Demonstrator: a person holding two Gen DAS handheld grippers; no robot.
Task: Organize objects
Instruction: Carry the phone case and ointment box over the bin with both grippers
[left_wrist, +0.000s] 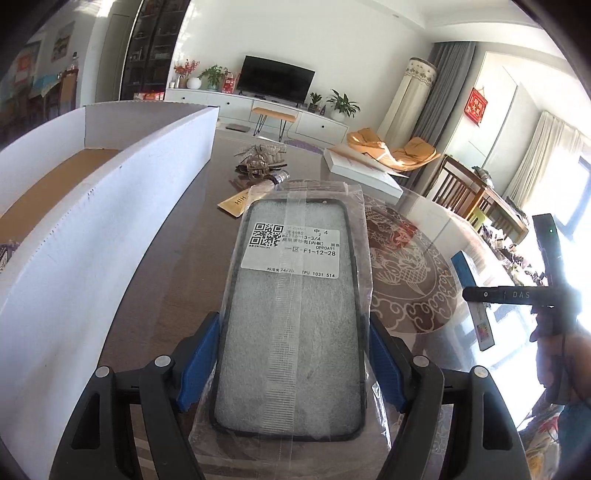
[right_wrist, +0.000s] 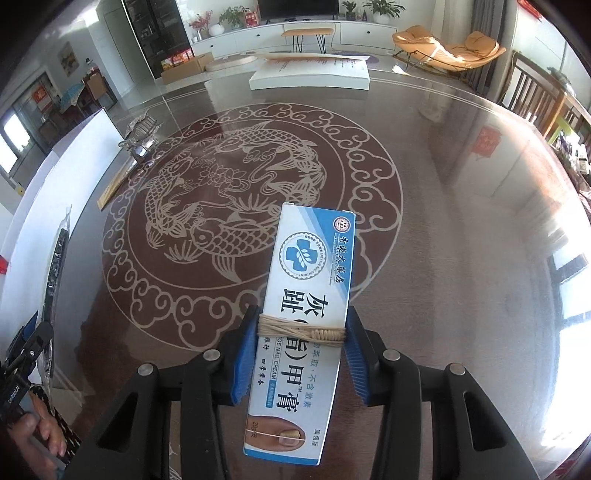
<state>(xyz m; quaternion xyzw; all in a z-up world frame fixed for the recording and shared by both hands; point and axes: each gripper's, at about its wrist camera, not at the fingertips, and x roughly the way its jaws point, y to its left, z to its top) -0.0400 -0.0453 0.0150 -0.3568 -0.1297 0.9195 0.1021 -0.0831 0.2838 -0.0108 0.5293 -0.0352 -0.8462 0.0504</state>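
From the left wrist, we see our left gripper (left_wrist: 291, 365) closed on the bagged phone case (left_wrist: 291, 314), blue pads against its two long edges near the lower half. The case sticks forward above the table (left_wrist: 177, 258), just right of the white box (left_wrist: 110, 206) whose cardboard floor shows. We judge the case light but floppy, and its plastic sleeve slick, so a hold across the rim edges, where it is stiffest, suits it best; a hard squeeze would likely bow it. Beyond it lies a small clutter of items (left_wrist: 262, 164) we cannot make out.

From the right wrist, our right gripper (right_wrist: 301, 354) is closed on the cream carton (right_wrist: 306, 321), pads on its narrow sides right at the rubber band (right_wrist: 303, 330) wound round it. The carton hangs over the fish design on the table (right_wrist: 461, 240). We judge it light and thin-walled, easily dented, so a gentle grip near the middle should keep it level. The white box (right_wrist: 74, 177) stands off to the left.
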